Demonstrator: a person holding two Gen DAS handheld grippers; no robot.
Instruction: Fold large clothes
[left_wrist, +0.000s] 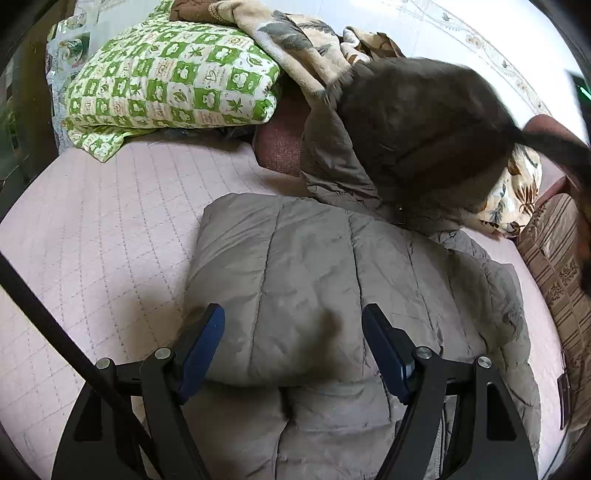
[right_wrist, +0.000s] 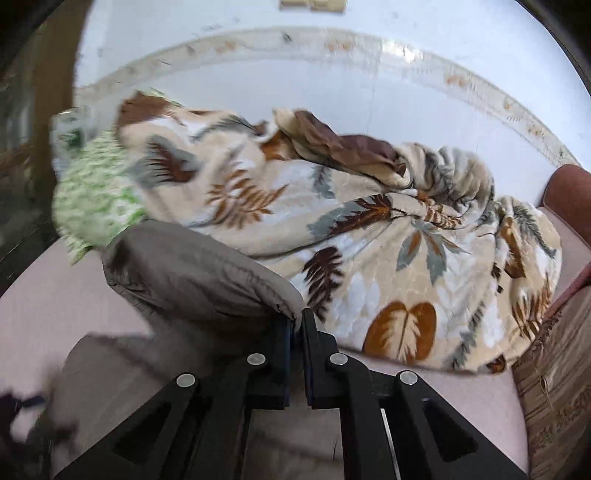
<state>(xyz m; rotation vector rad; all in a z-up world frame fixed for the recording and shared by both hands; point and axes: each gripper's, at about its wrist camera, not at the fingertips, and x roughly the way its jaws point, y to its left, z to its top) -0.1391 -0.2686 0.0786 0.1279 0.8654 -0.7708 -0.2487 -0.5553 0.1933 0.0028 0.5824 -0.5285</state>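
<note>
A grey quilted jacket (left_wrist: 303, 280) lies on the pink quilted bed (left_wrist: 96, 236), its folded lower body forming a padded block with a rounded near-left corner. The left gripper (left_wrist: 293, 317) hangs just above that block with its blue-padded fingers (left_wrist: 201, 343) spread wide, one to each side of a stitched panel, gripping nothing. To the left of the jacket the bed cover is bare and flat out to its edge — the widest open stretch in the left wrist view.

The far part of the jacket is lifted and blurred, a dark mass (left_wrist: 417, 125) rising above the bed toward the back. In the right wrist view the right gripper (right_wrist: 297, 321) has its fingers pressed nearly together on a hemmed grey edge of the jacket (right_wrist: 199, 273), which arches up and away to the left of the fingertips.

Behind the jacket a green-and-white checked quilt (left_wrist: 166, 77) sits at the back left, and a leaf-patterned fleece blanket (right_wrist: 369, 229) is heaped along the back and right, close to the raised fabric. A brown striped cushion (left_wrist: 554, 266) lines the bed's right edge — only a narrow strip of pink cover shows between it and the jacket's right side. A white wall (right_wrist: 332, 74) stands beyond.
</note>
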